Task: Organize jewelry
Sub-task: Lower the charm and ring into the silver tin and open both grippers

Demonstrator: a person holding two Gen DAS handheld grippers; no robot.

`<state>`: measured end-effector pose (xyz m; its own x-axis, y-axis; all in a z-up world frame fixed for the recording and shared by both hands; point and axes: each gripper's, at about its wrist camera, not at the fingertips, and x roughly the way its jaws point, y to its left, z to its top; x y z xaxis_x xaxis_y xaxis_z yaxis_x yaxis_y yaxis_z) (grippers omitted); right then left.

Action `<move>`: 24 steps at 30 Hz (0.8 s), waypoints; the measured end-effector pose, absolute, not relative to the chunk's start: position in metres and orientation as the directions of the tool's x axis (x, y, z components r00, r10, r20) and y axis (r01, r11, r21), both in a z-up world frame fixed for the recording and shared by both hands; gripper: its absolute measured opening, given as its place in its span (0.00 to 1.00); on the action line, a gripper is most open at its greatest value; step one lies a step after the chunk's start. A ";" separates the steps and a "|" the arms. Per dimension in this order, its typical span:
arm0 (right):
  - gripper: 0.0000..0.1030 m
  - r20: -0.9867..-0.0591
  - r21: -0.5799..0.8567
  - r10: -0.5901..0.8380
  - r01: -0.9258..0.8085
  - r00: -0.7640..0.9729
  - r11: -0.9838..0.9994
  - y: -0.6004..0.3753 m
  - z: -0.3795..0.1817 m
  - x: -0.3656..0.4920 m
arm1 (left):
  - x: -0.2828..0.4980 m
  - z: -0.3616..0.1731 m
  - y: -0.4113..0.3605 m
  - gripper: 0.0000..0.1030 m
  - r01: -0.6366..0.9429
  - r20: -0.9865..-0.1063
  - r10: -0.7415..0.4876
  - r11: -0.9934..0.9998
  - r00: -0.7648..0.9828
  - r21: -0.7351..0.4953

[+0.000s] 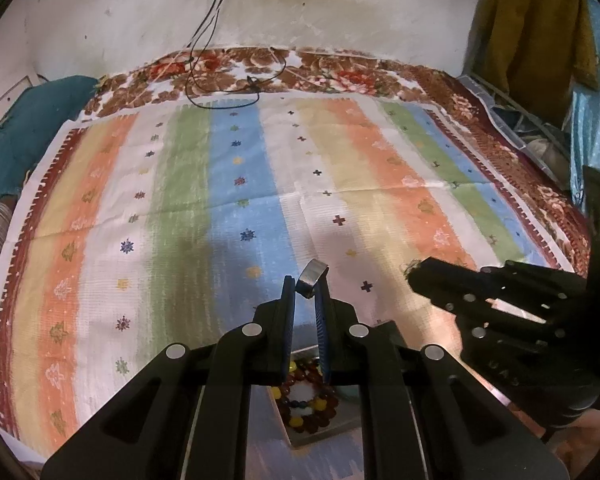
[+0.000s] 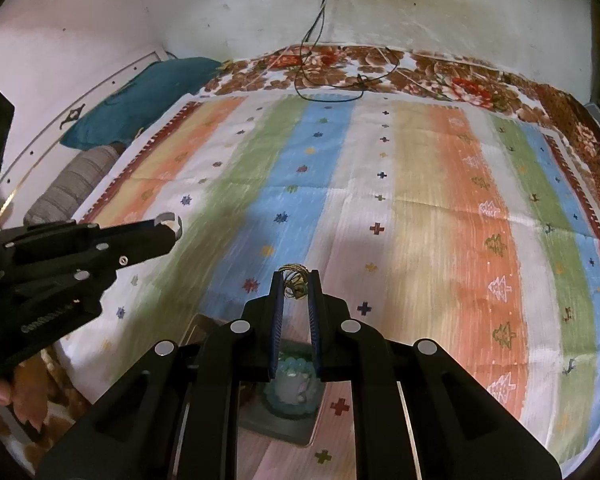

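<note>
My left gripper (image 1: 305, 290) is shut on a silver ring (image 1: 312, 279) and holds it above the striped cloth (image 1: 228, 184). The ring also shows in the right wrist view (image 2: 169, 222) at the left gripper's tip. My right gripper (image 2: 296, 282) is shut on a tangled gold chain (image 2: 295, 280) held above the cloth. Below the left gripper a grey tray (image 1: 328, 426) holds a bracelet of red and yellow beads (image 1: 310, 400). Below the right gripper a tray compartment (image 2: 284, 426) holds a pale blue bead bracelet (image 2: 294, 388).
The cloth lies on a bed with a brown flowered blanket (image 1: 320, 68) at the far edge. Black cables (image 1: 204, 40) hang from a wall socket onto the bed. A teal pillow (image 1: 32, 132) lies at the left. A mustard garment (image 1: 536, 32) hangs at the right.
</note>
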<state>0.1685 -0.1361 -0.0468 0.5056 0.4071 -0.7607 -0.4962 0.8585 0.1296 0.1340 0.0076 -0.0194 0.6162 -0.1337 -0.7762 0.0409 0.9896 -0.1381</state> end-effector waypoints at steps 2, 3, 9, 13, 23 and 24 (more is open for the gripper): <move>0.13 -0.759 0.131 0.413 -0.504 0.503 0.854 -0.136 -0.046 0.163 | 0.129 -0.017 0.007 0.10 0.044 -0.770 -0.141 0.988 0.622 -0.145; 0.13 -0.757 0.132 0.416 -0.506 0.504 0.852 -0.137 -0.045 0.160 | 0.126 -0.015 0.007 0.10 0.045 -0.767 -0.143 0.988 0.626 -0.147; 0.13 -0.754 0.169 0.446 -0.512 0.483 0.842 -0.139 -0.046 0.144 | 0.108 -0.008 0.001 0.10 0.073 -0.749 -0.162 0.986 0.643 -0.151; 0.13 -0.751 0.175 0.455 -0.520 0.478 0.836 -0.140 -0.046 0.135 | 0.097 -0.004 -0.003 0.10 0.090 -0.739 -0.163 0.986 0.654 -0.139; 0.13 -0.772 0.207 0.477 -0.543 0.420 0.814 -0.135 -0.055 0.133 | 0.094 -0.007 -0.006 0.10 0.088 -0.745 -0.159 0.987 0.648 -0.134; 0.13 -0.774 0.215 0.481 -0.544 0.412 0.811 -0.135 -0.056 0.133 | 0.095 -0.007 -0.006 0.12 0.086 -0.745 -0.159 0.987 0.648 -0.136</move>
<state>0.1326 -0.1351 -0.0563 0.4117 0.4812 -0.7739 -0.5436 0.8113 0.2153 0.0946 -0.0060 -0.0073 0.6479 -0.1591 -0.7449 0.0862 0.9870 -0.1359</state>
